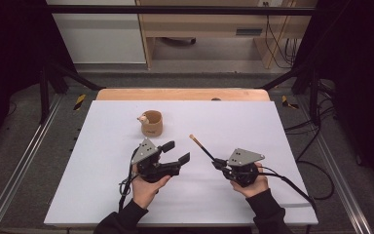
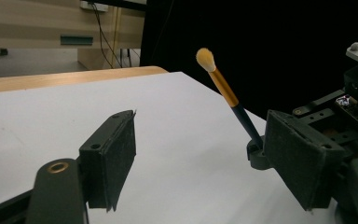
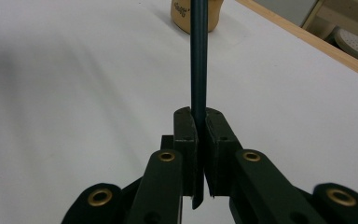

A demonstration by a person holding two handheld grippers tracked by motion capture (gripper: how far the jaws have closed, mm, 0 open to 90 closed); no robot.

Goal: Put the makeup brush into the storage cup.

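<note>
Gripping brush (image 3: 198,60) — right gripper (image 3: 199,122) clamped, seemingly

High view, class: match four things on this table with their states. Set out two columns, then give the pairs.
Things:
1 left gripper
2 right gripper
3 brush
4 tan cup

States:
A clamped by its dark handle, tip raised
B jaws apart, nothing between them
C standing on the white table, beyond the left gripper
D jaws shut on a handle

Pairs: 1-B, 2-D, 3-A, 4-C
</note>
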